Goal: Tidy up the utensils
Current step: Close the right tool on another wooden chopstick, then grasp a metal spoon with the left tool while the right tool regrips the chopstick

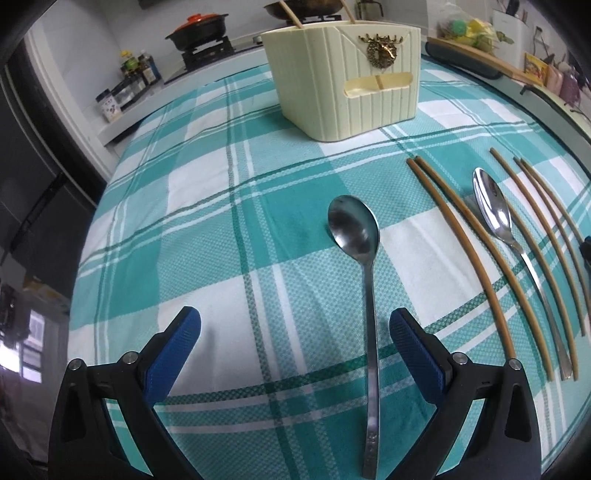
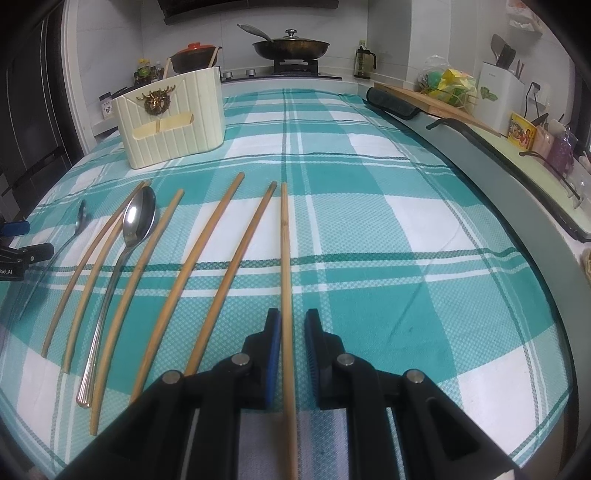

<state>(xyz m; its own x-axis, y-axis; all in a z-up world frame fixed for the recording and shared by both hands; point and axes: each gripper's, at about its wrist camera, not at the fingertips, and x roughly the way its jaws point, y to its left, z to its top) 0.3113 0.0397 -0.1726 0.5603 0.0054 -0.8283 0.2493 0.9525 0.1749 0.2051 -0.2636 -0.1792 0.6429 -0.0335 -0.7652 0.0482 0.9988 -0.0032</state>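
Note:
A steel spoon (image 1: 364, 236) lies on the checked cloth, and its handle runs back between the wide-open blue fingers of my left gripper (image 1: 295, 317), nearer the right finger (image 1: 413, 350), touching neither. A second spoon (image 1: 495, 210) and several bamboo chopsticks (image 1: 461, 236) lie to the right. In the right wrist view, one chopstick (image 2: 284, 251) runs between the pads of my right gripper (image 2: 293, 314). The jaws stand narrow, with cloth showing between the stick and the right pad (image 2: 310, 339). A cream utensil holder (image 1: 343, 77) (image 2: 170, 118) stands upright at the back with chopsticks in it.
A stove with a lidded pan (image 2: 291, 46) and a red-lidded pot (image 1: 197, 27) lies behind the table. Bottles (image 1: 142, 68) stand at the back left. A wooden board (image 2: 424, 99), bags and containers line the counter along the right. My left gripper's tip (image 2: 14, 227) shows at the left edge.

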